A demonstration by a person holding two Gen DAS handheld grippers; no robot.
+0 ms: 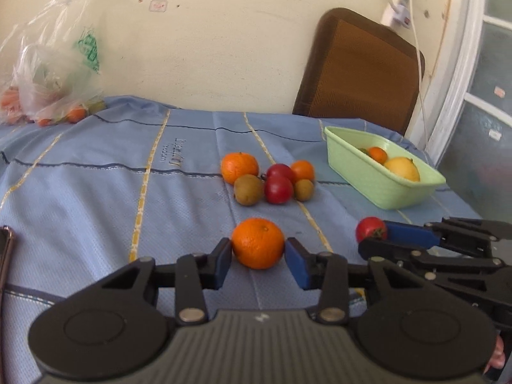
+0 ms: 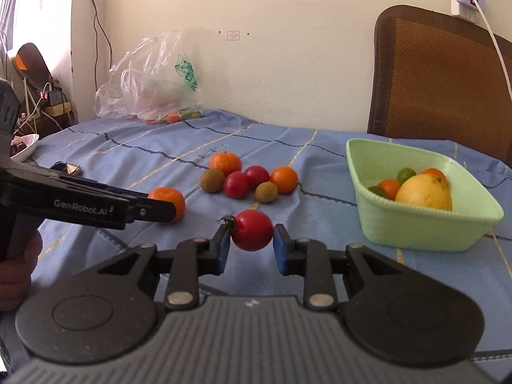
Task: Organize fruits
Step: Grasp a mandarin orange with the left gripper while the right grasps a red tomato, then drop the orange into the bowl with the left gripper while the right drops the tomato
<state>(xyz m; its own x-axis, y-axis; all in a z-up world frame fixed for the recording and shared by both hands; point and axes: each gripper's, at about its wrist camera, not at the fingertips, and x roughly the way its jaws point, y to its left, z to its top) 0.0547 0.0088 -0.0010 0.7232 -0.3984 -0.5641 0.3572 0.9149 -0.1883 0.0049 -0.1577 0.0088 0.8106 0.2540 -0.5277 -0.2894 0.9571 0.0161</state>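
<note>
An orange (image 1: 258, 243) rests on the blue cloth between the blue pads of my left gripper (image 1: 257, 251), which press on both its sides. To its right, my right gripper (image 2: 252, 238) is shut on a red tomato (image 2: 252, 228) with a dark stalk, low over the cloth. The left wrist view shows the same tomato (image 1: 370, 228) at the right gripper's tip. A pale green basket (image 2: 416, 233) at the right holds a large yellow citrus (image 2: 424, 192), small oranges and green limes. A cluster of oranges, kiwis and red tomatoes (image 2: 249, 180) lies mid-table.
A clear plastic bag (image 2: 150, 83) with more produce sits at the back left by the wall. A brown chair back (image 2: 441, 76) stands behind the basket. A dark flat object (image 2: 68, 169) and a white dish (image 2: 25, 147) lie at the left. A person's hand (image 2: 16, 272) holds the left gripper.
</note>
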